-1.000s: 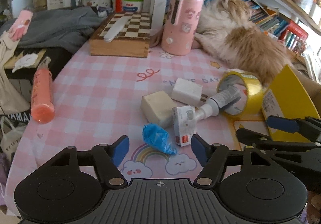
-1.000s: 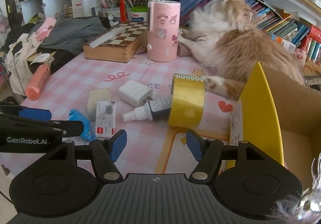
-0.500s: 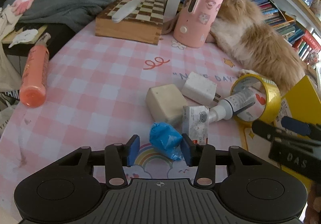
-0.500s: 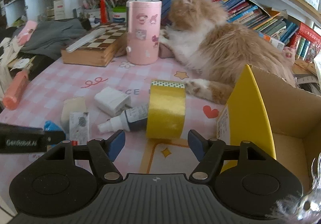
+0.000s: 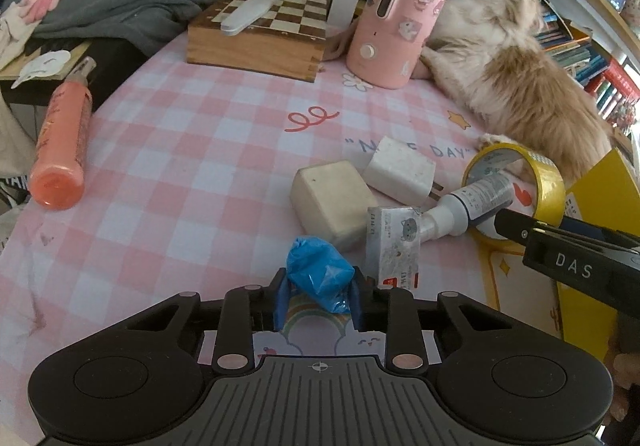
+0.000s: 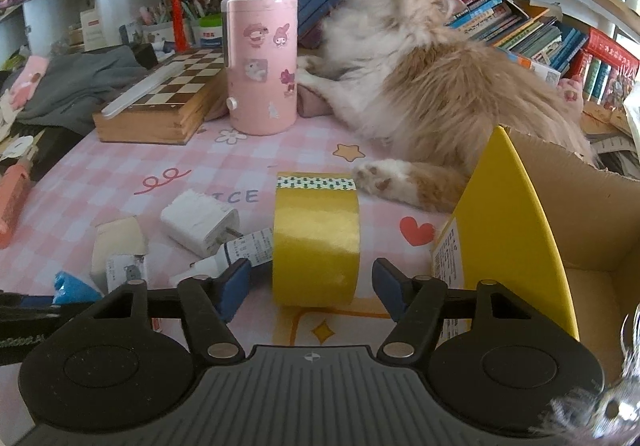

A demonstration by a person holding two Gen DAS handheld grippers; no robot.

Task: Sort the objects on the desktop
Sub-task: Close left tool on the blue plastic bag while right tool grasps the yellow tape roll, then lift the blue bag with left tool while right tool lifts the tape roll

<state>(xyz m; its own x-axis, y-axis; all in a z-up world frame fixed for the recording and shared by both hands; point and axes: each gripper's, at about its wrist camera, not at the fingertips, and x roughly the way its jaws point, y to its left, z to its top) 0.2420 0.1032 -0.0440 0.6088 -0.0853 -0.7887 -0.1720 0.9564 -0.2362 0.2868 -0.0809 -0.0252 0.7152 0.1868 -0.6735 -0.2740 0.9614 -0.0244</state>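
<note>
Blue crumpled wrapper point(image 5: 320, 273) sat on the pink checked cloth point(image 5: 192, 150), pinched between my left gripper point(image 5: 318, 300) pads as the jaws closed on it. My right gripper point(image 6: 311, 288) was closing too, its pads either side of the upright yellow tape roll point(image 6: 316, 242) without touching it. "DAS" showed on the right gripper's arm in the left view; the cloth read "DAY". A white dropper bottle point(image 5: 468, 206) poked into the tape roll. What the cardboard box point(image 6: 580, 214) held, I could not tell.
</note>
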